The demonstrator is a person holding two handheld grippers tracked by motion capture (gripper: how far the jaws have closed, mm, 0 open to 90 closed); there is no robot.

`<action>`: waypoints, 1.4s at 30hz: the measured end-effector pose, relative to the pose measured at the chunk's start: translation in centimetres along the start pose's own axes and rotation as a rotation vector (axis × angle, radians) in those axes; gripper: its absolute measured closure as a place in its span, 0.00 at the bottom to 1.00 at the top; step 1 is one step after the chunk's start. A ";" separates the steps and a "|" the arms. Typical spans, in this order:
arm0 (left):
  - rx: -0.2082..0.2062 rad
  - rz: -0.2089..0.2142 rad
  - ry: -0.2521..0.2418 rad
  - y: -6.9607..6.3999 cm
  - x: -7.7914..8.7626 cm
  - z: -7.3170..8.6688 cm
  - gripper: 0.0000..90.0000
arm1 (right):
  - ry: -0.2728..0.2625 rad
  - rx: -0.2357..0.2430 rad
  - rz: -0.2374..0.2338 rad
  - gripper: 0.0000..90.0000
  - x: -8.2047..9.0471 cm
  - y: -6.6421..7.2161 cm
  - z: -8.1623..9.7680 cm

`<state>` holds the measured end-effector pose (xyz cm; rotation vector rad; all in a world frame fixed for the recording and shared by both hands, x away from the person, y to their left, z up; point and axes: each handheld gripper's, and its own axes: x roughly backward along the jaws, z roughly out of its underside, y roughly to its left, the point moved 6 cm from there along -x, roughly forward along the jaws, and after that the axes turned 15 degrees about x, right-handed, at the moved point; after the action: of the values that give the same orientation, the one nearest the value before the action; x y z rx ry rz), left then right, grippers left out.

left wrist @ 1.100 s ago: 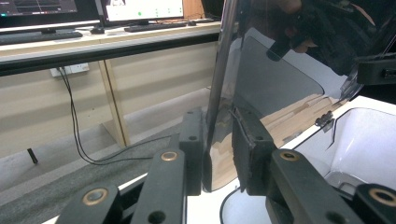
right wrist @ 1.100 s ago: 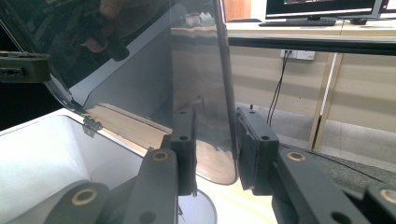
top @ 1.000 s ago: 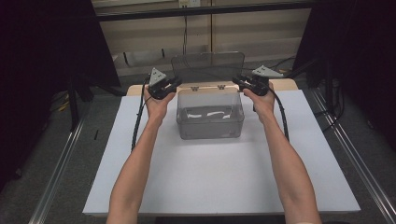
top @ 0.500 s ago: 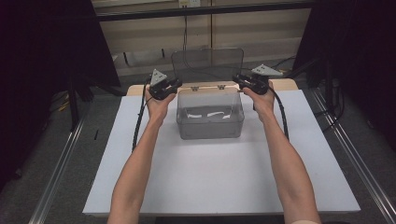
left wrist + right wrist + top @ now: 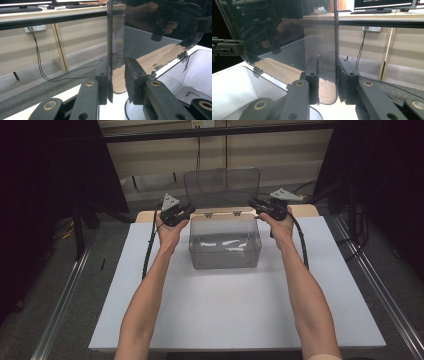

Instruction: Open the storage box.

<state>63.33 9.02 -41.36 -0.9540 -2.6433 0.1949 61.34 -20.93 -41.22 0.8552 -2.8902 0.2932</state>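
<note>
A clear plastic box point(image 5: 225, 257) stands at the back middle of the white tabletop point(image 5: 225, 320). Its hinged clear lid point(image 5: 222, 187) is raised nearly upright. My left gripper point(image 5: 189, 211) is shut on the lid's left edge, low down near the hinge, and its jaws have just closed a little further. In the left gripper view the lid point(image 5: 150, 32) runs between the jaws of the left gripper point(image 5: 117, 75). My right gripper point(image 5: 254, 205) is shut on the lid's right edge. The right gripper view shows that lid point(image 5: 287, 37) edge inside the right gripper point(image 5: 327, 75). Small pale items lie in the box, too unclear to name.
A wooden table edge point(image 5: 305, 210) runs behind the white top. Metal rails point(image 5: 65, 305) flank both sides on the floor. A black bar point(image 5: 215, 131) crosses the back above a wall with cables. Both forearms reach along either side of the box.
The lid has swung up higher, from tilted back toward upright. Both grippers have stayed on its lower corners and shifted only slightly.
</note>
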 end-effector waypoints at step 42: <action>0.080 0.011 0.024 0.6 -1.5 1.0 0.76 | 0.024 -0.135 -0.053 0.79 -1.5 -0.5 1.9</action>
<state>64.40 8.51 -42.85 -0.9386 -2.5883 0.2872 62.81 -20.96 -43.28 0.8968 -2.8210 0.1007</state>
